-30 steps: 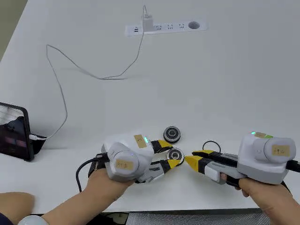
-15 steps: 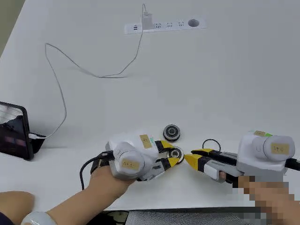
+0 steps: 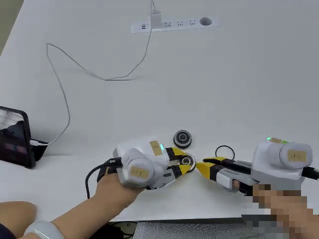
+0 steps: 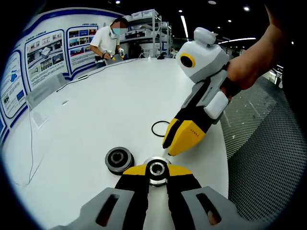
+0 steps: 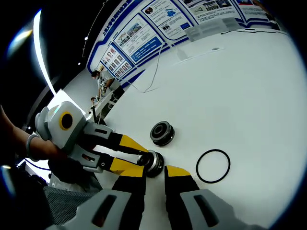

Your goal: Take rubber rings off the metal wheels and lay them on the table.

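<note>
My left gripper point(image 3: 182, 163) is shut on a silvery metal wheel point(image 3: 187, 160), held just above the table; the wheel sits between its yellow jaws point(image 4: 157, 169). My right gripper point(image 3: 199, 167) points at that wheel from the right, jaws together, with its tip almost touching the wheel point(image 5: 153, 163). In the left gripper view the right gripper's point(image 4: 169, 151) yellow wedge ends just above the wheel. A second wheel point(image 3: 182, 138) with a black rubber rim lies flat behind point(image 4: 119, 159) point(image 5: 161, 132). One loose black rubber ring point(image 3: 225, 152) lies on the table to the right point(image 4: 160, 128) point(image 5: 213, 166).
The white table point(image 3: 224, 89) stretches far back, where a power strip point(image 3: 174, 24) lies with a grey cable point(image 3: 65, 99) running to a dark phone point(image 3: 15, 142) at the left edge. The table's front edge is close under both hands.
The left gripper has rolled slightly with the wheel still in it. The right gripper stays with its tip at the wheel. The head camera has drifted a little.
</note>
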